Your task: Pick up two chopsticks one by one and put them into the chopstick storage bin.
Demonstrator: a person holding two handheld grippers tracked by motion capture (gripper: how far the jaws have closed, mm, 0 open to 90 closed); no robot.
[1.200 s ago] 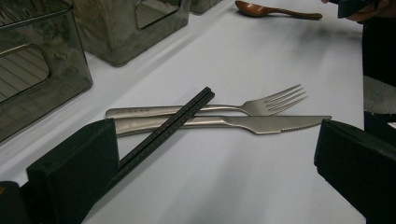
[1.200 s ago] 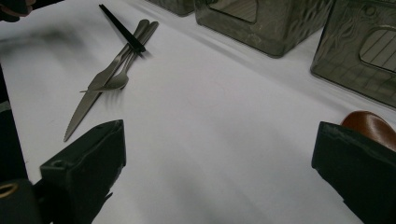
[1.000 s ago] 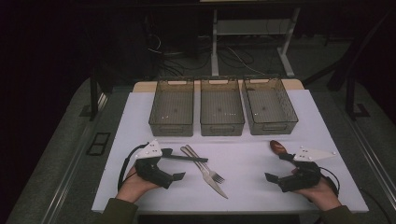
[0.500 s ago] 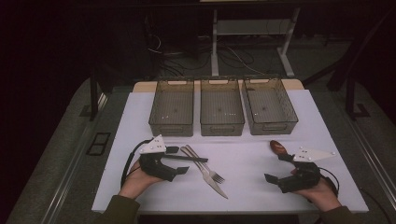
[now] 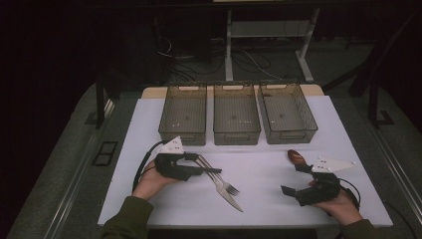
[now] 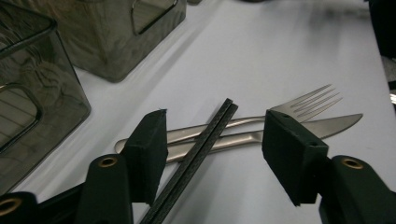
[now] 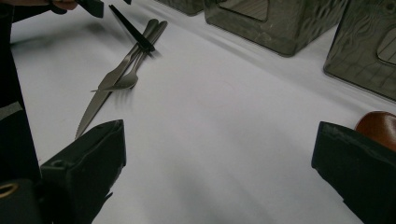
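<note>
White tabletop (image 5: 259,174) amid dark room, left tool (image 6: 212,154) closing around black chopsticks (image 6: 198,154), right tool (image 7: 215,168) apart.

- The room was dark; light fell mainly on the counter (image 5: 149,199), whose top was covered by a white sheet.
- A strip of light wood (image 5: 149,92) showed at the far edge of the counter, beyond the white cover.
- The floor (image 5: 59,164) around the counter was grey and dim.
- A small dark rectangular plate (image 5: 104,153) lay on the floor to the left of the counter.
- Behind the counter stood a pale metal frame (image 5: 229,50) with an upright leg and a slanting leg (image 5: 302,64).
- Black cables (image 5: 199,62) lay tangled on the floor beneath that frame.
- Dark posts (image 5: 99,99) stood at the left and right sides.
</note>
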